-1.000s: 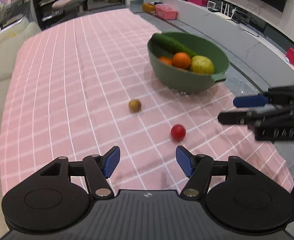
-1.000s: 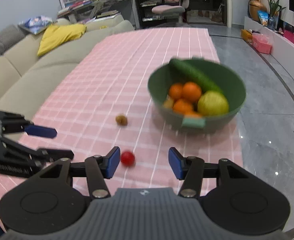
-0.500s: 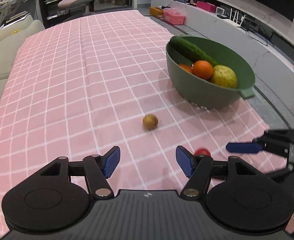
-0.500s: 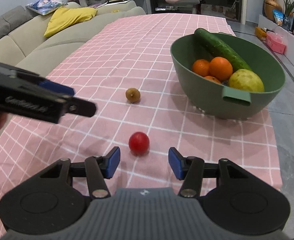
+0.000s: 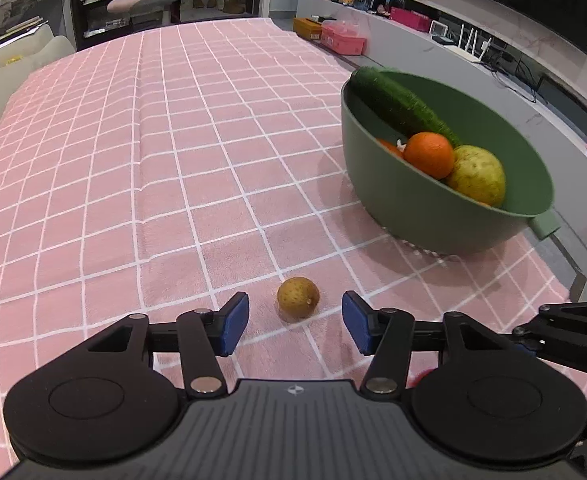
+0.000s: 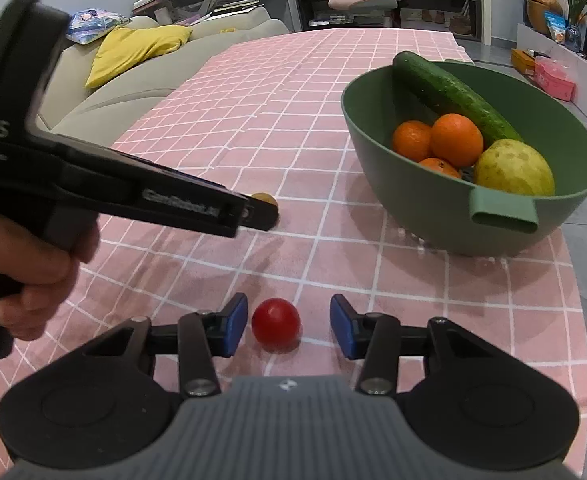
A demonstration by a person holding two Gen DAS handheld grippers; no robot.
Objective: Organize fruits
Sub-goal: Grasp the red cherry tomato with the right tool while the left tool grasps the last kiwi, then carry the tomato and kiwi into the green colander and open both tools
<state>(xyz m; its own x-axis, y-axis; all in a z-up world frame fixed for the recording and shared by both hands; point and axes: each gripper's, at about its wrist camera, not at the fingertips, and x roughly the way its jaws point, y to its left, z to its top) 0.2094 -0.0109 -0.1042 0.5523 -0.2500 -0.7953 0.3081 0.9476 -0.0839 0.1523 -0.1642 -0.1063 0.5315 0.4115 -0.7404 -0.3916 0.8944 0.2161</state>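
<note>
A small brown fruit [image 5: 298,297] lies on the pink checked cloth between the open jaws of my left gripper [image 5: 295,329]. A red tomato [image 6: 275,323] lies between the open jaws of my right gripper [image 6: 289,329]. A green bowl [image 5: 433,216] [image 6: 445,208] stands to the right, holding a cucumber [image 6: 453,96], oranges [image 6: 456,140] and a yellow-green pear [image 6: 513,168]. In the right wrist view the left gripper [image 6: 253,216] crosses from the left and partly hides the brown fruit [image 6: 267,199].
The table's right edge [image 5: 565,280] runs close beside the bowl, with grey floor beyond. A sofa with a yellow cushion [image 6: 137,46] borders the table's left side. A low shelf with a pink box [image 5: 343,42] stands beyond the table.
Both grippers have moved forward and down. The brown fruit now sits between the left jaws and the tomato between the right jaws. Both stay open.
</note>
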